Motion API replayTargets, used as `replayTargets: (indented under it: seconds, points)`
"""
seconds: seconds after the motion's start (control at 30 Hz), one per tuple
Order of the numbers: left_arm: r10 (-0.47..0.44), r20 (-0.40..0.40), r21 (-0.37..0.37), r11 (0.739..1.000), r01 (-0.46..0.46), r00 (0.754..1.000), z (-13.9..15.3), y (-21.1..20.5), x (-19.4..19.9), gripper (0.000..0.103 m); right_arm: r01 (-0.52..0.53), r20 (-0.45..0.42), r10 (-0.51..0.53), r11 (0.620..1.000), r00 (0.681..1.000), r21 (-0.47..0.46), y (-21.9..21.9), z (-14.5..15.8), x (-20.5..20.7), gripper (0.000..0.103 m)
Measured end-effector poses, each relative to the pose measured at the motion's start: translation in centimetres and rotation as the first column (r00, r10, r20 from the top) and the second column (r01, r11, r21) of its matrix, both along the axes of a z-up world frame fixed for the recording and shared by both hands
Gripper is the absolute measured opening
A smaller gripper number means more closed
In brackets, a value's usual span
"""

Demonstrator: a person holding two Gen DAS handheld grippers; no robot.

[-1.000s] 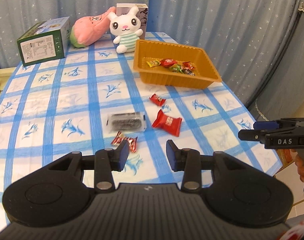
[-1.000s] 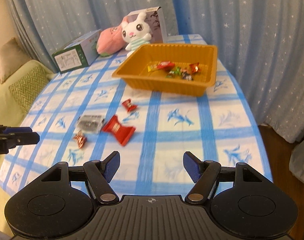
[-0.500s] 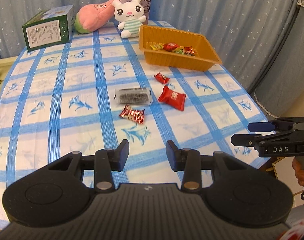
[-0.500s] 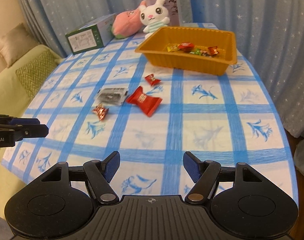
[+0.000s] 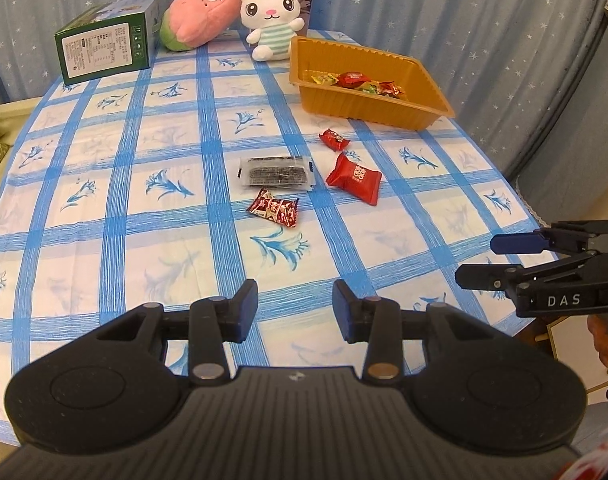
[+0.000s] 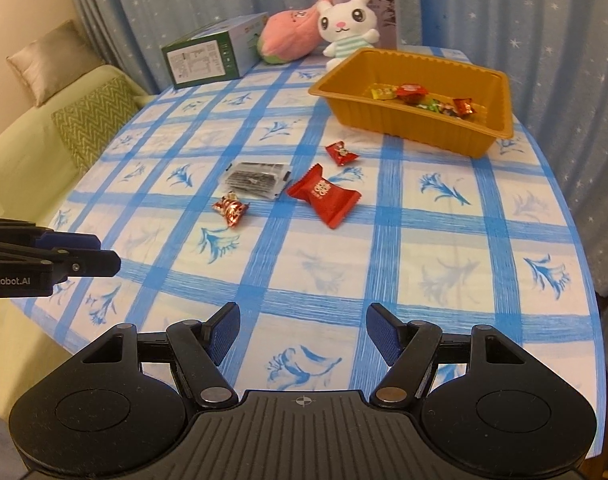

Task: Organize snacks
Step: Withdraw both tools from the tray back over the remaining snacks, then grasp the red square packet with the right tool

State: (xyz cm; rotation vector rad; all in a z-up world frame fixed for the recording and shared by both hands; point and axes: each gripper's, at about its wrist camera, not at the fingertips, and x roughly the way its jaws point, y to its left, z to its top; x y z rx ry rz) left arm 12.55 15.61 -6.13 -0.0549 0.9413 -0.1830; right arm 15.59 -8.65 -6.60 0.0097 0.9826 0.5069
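Note:
Several snacks lie loose mid-table: a dark clear-wrapped bar [image 5: 275, 172] [image 6: 257, 179], a big red packet [image 5: 354, 178] [image 6: 325, 194], a small red candy [image 5: 334, 139] [image 6: 341, 152] and a red patterned candy [image 5: 274, 208] [image 6: 230, 209]. Behind them an orange tray [image 5: 336, 106] [image 6: 408, 124] holds several wrapped candies. My left gripper [image 5: 295, 311] [image 6: 100, 250] hovers open and empty over the near table edge. To its right, my right gripper [image 6: 302, 333] [image 5: 476, 260] is open too, nothing between its fingers.
At the table's far end stand a green box [image 5: 104, 49], a pink plush [image 5: 200, 28], a white bunny plush [image 5: 273, 20] and a box behind it. A green sofa with cushions [image 6: 92, 120] lies left. Blue curtains surround the checked tablecloth [image 5: 144, 208].
Both grippers have pulled back toward the near table edge, so the snacks and tray now look farther away. Neither gripper's opening has changed.

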Motion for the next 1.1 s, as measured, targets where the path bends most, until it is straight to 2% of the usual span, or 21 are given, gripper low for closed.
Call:
replayTargets:
  seconds: [0.37,0.57,0.8,1.1]
  points:
    - [0.09,-0.01,0.019,0.996,-0.09,0.996,-0.8,0.0,1.4,0.037,-0.077,0.004,0.077,0.997,0.997,0.005,0.2,-0.4,2.4,0.07]
    - [0.163,-0.008,0.017,0.987,-0.163,0.987,-1.0,0.0,2.3,0.037,-0.152,0.032,0.152,0.988,0.988,-0.012,0.4,-0.9,4.6,0.07]
    - [0.255,-0.019,0.019,0.967,-0.255,0.967,-1.6,-0.1,3.4,0.037,-0.248,0.056,0.249,0.968,0.967,-0.029,0.6,-2.0,7.7,0.069]
    - [0.368,-0.035,0.033,0.929,-0.367,0.929,-2.6,0.0,4.9,0.037,-0.373,0.094,0.378,0.926,0.921,-0.064,1.5,-4.0,12.1,0.069]
